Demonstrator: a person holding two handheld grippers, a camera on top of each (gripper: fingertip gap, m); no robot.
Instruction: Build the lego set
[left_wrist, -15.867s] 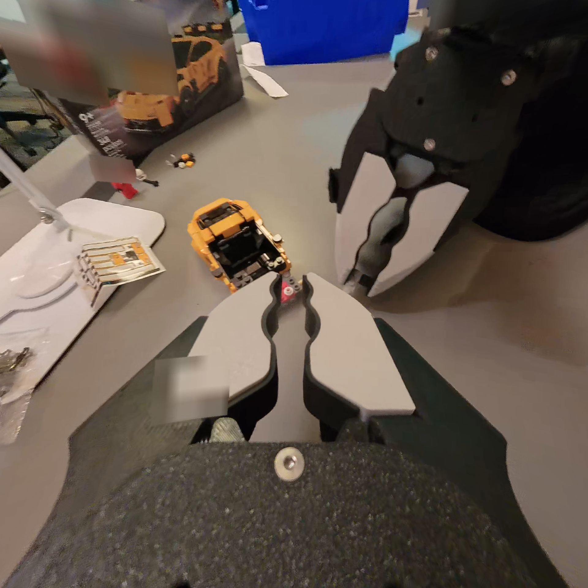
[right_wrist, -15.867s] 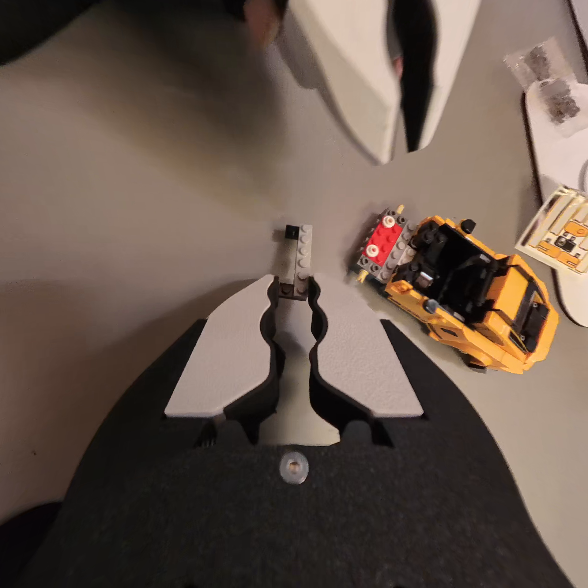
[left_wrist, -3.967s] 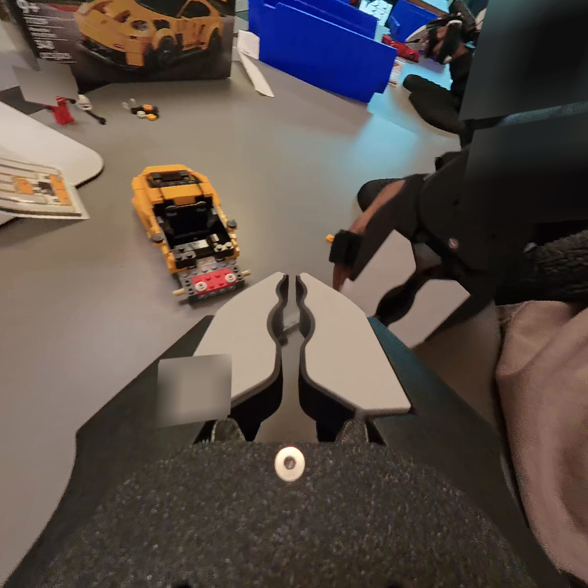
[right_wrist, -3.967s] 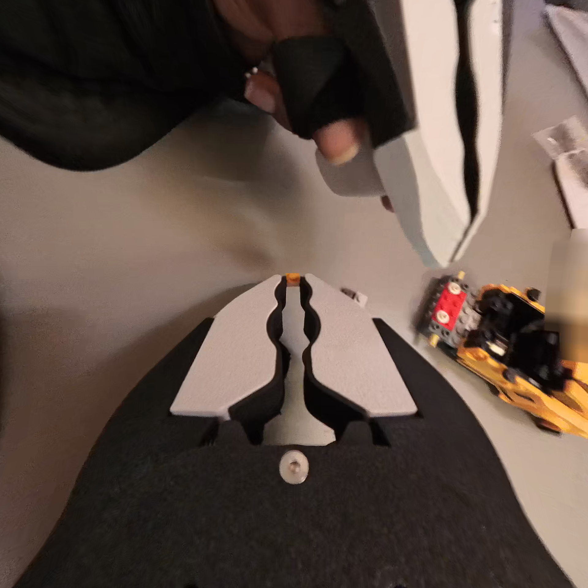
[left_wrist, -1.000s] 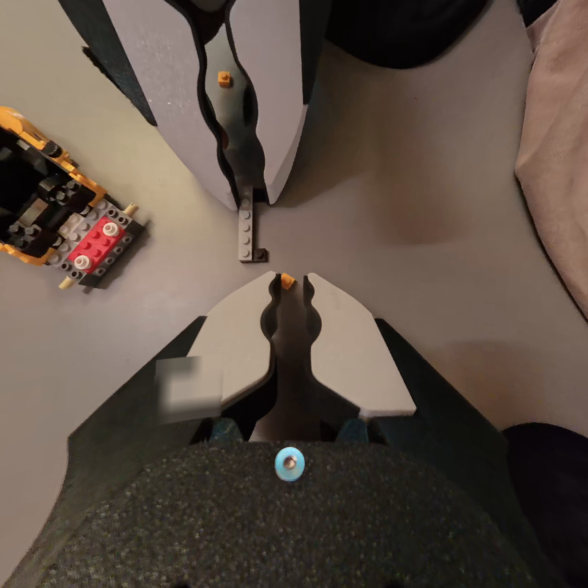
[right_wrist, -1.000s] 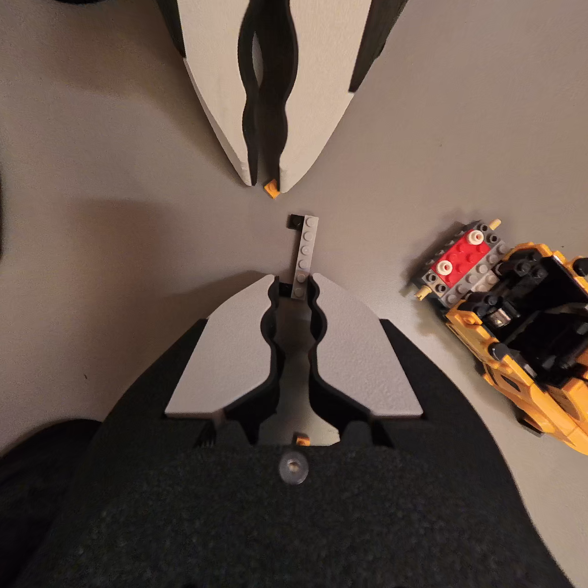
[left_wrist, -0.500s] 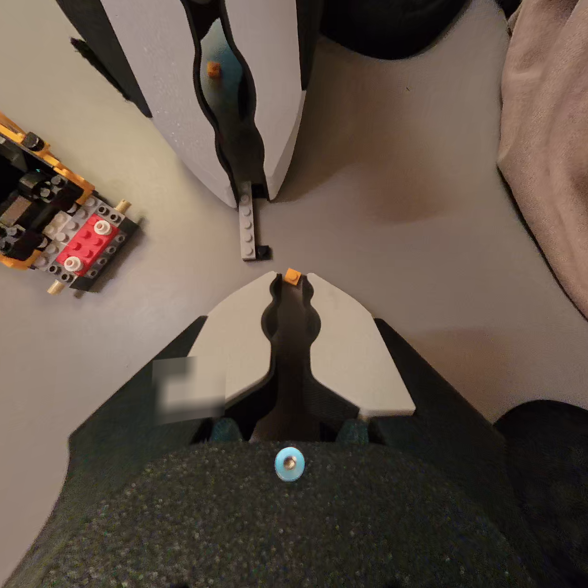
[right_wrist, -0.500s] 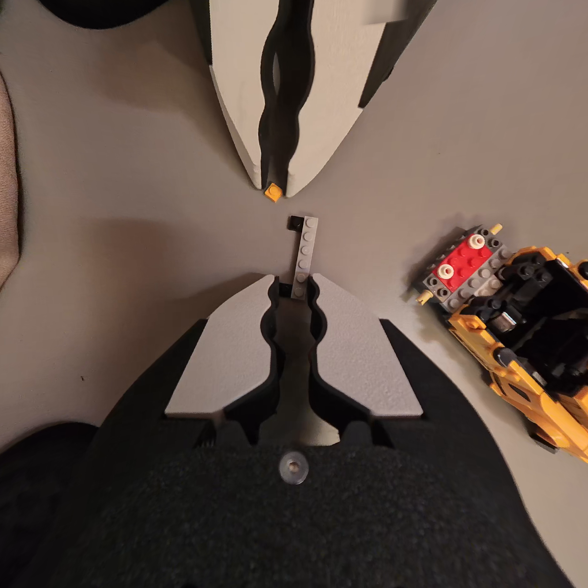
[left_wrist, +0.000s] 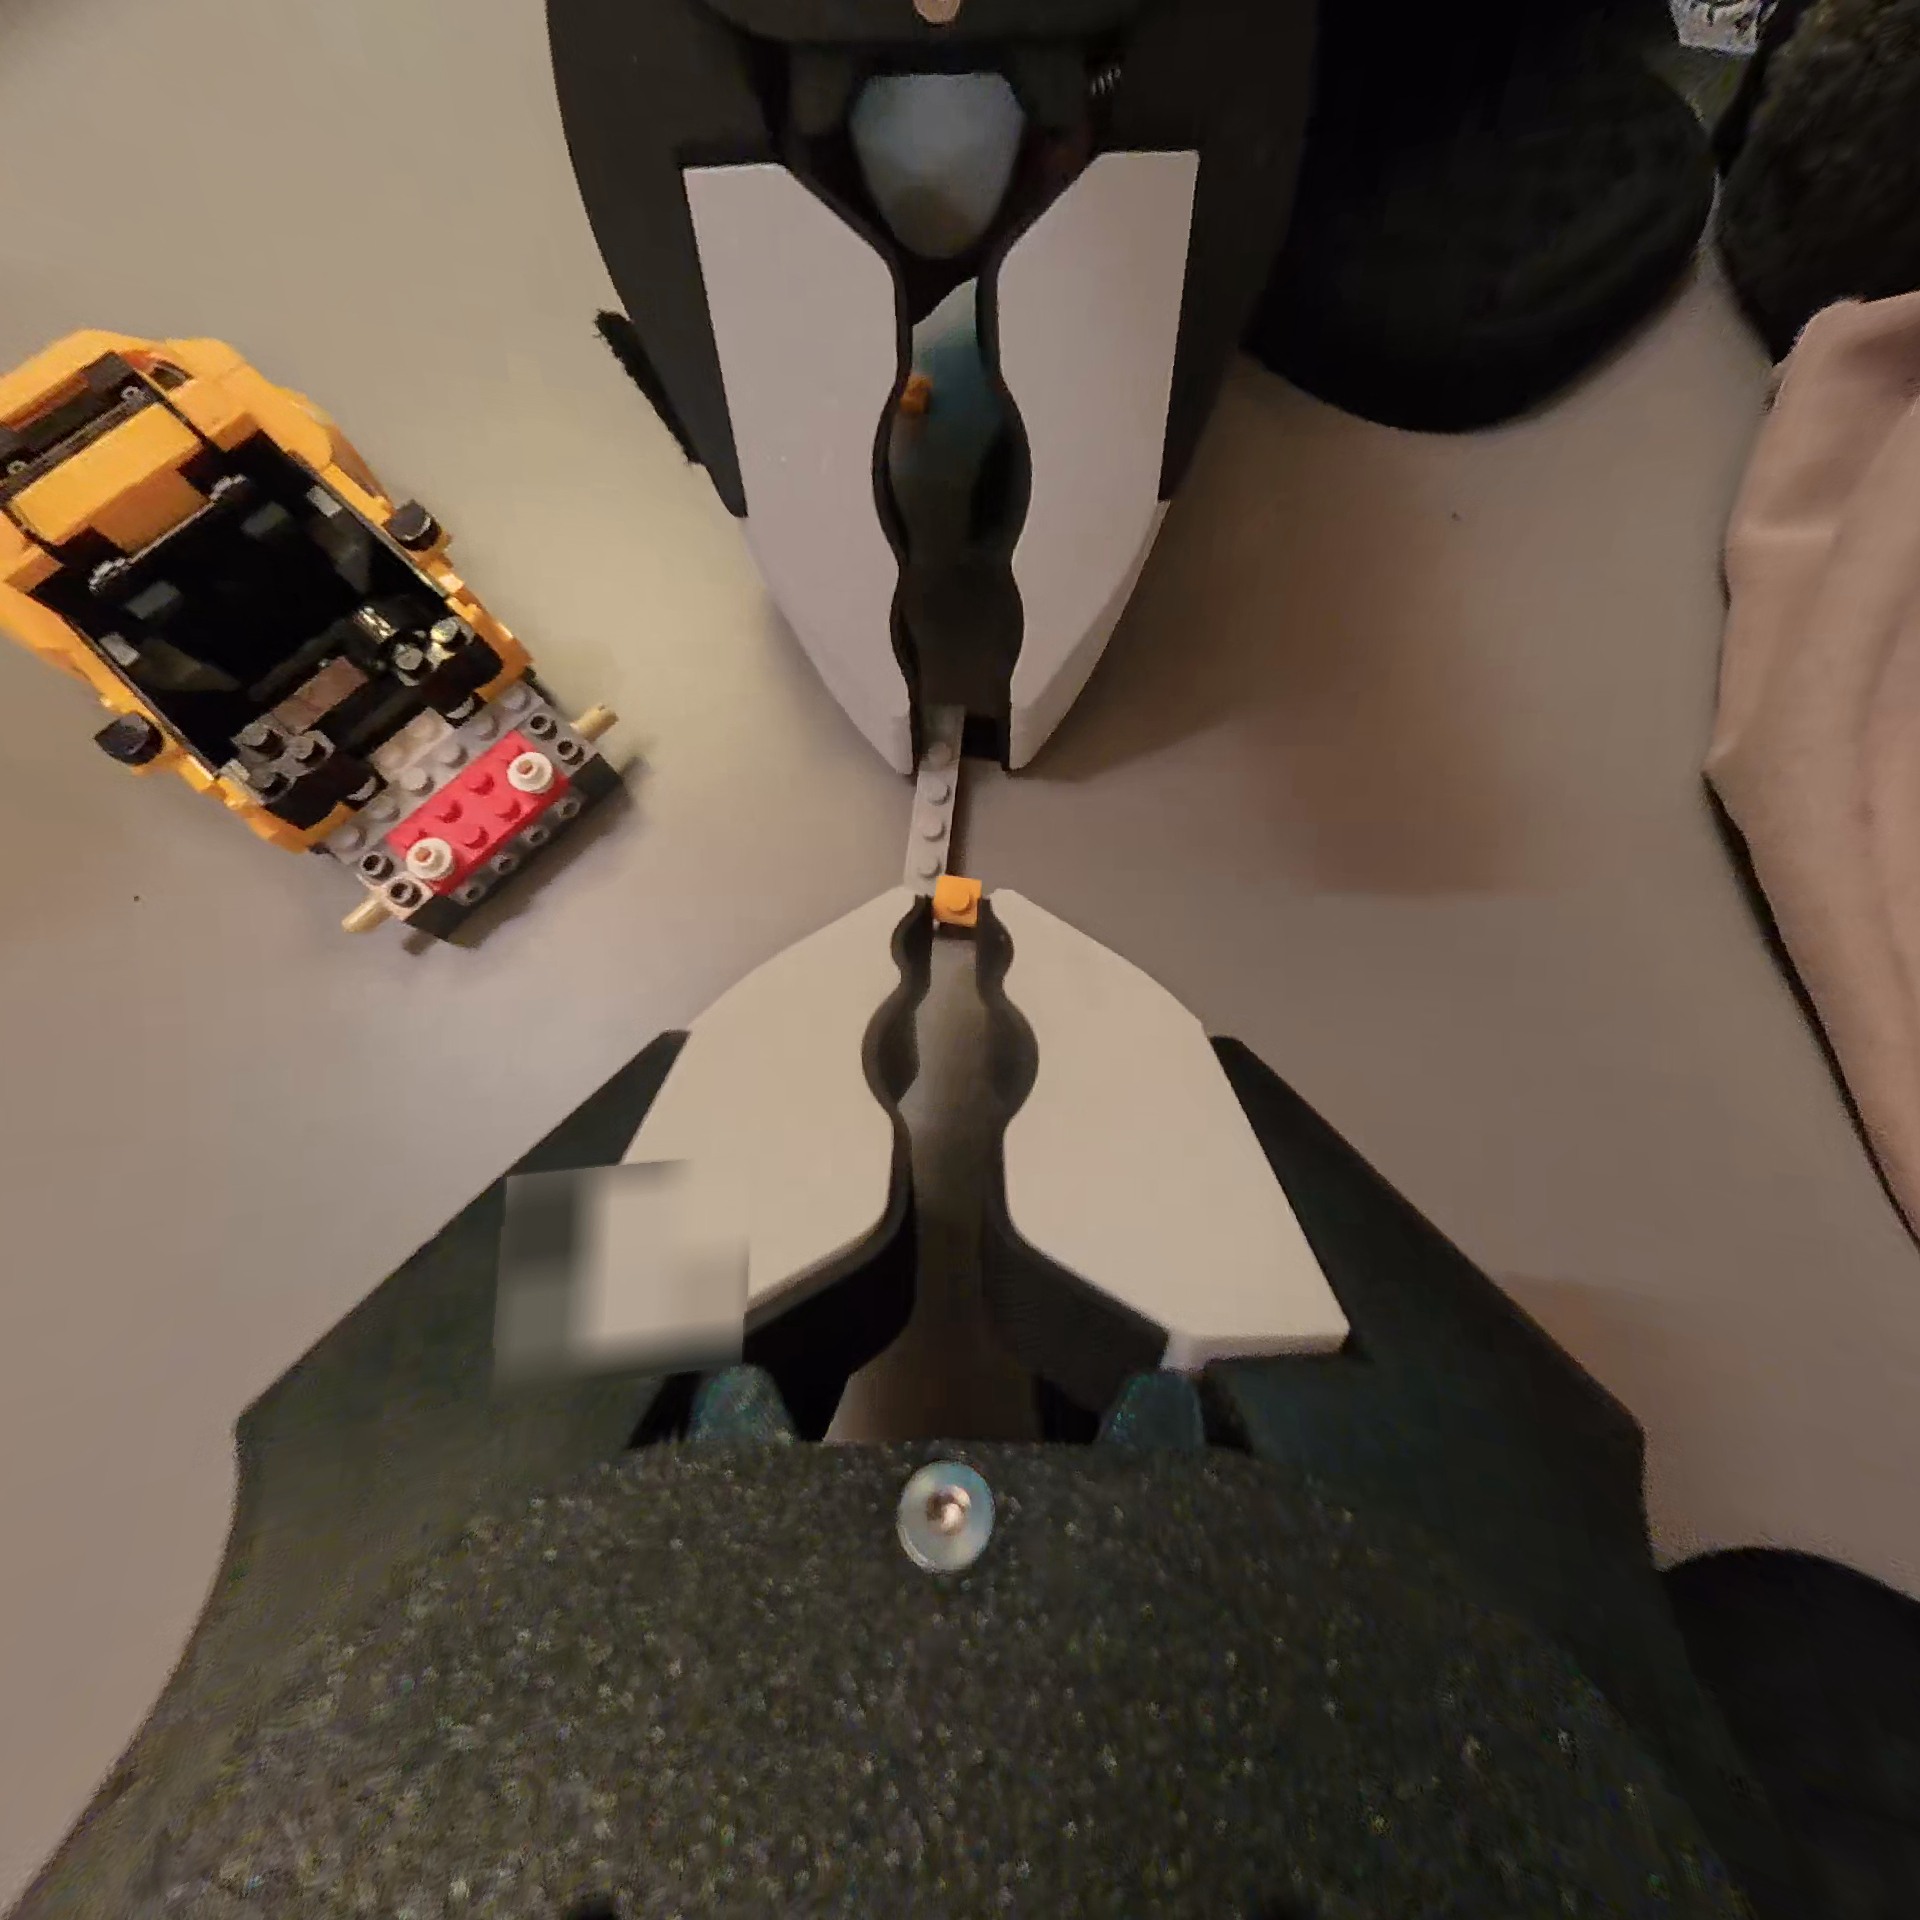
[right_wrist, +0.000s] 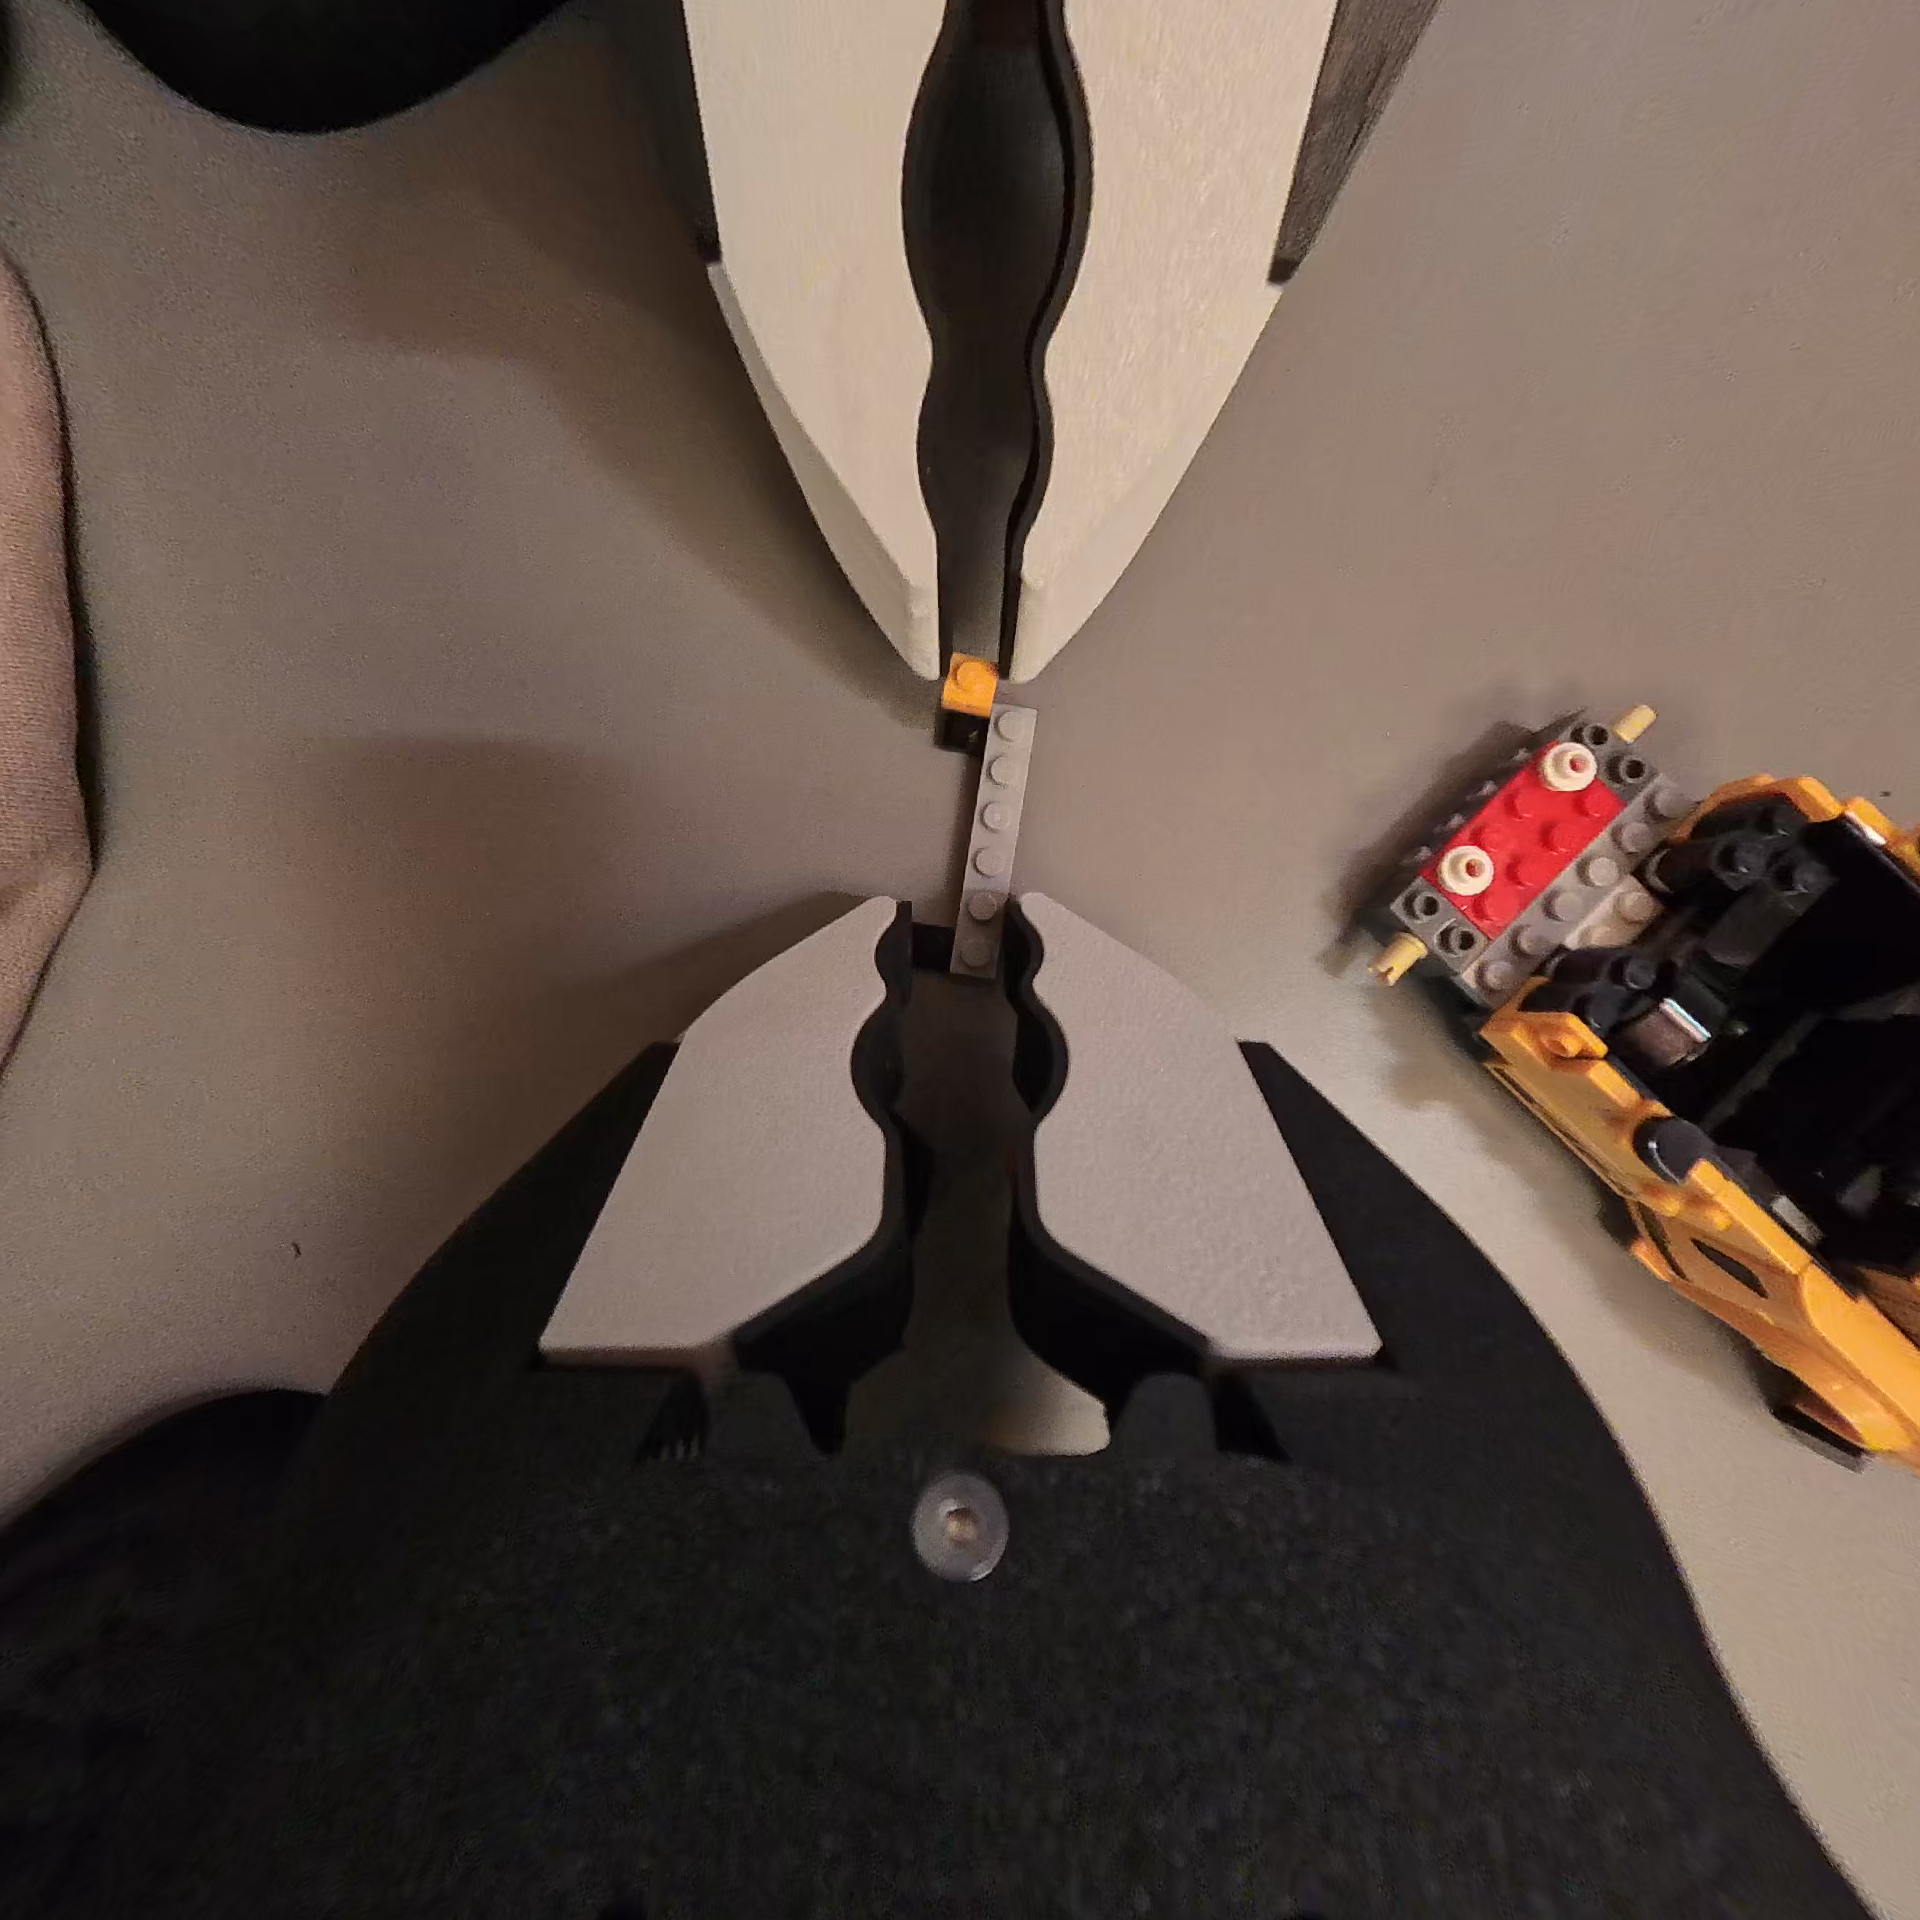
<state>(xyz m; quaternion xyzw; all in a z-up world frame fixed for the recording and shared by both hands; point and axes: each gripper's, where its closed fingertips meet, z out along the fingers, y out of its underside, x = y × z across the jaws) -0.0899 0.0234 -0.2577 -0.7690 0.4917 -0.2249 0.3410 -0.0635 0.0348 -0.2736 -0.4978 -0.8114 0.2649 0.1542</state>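
My left gripper (left_wrist: 954, 914) is shut on a small orange lego piece (left_wrist: 956, 898). My right gripper (right_wrist: 961, 940) is shut on one end of a long grey studded plate (right_wrist: 995, 831) that carries a small black piece at its far end. The two grippers face each other tip to tip. The orange piece (right_wrist: 968, 683) sits over the black piece at the plate's far end; in the left wrist view the plate (left_wrist: 933, 821) runs from the right gripper's tips to the orange piece. A partly built orange and black lego car (left_wrist: 239, 603) with a red brick lies to the side, also in the right wrist view (right_wrist: 1704, 1049).
The grey table (left_wrist: 312, 1091) lies under everything. A beige cloth (left_wrist: 1829, 727) lies at the right edge of the left wrist view. A dark rounded object (left_wrist: 1475, 239) sits behind the right gripper. A second small orange piece (left_wrist: 915, 393) lies between the right gripper's fingers. My hands' fingertips stand some 4 centimetres from each other.
The two grippers have closed the gap between them. The orange piece, apart from the plate before, now sits over the black piece at the plate's end.
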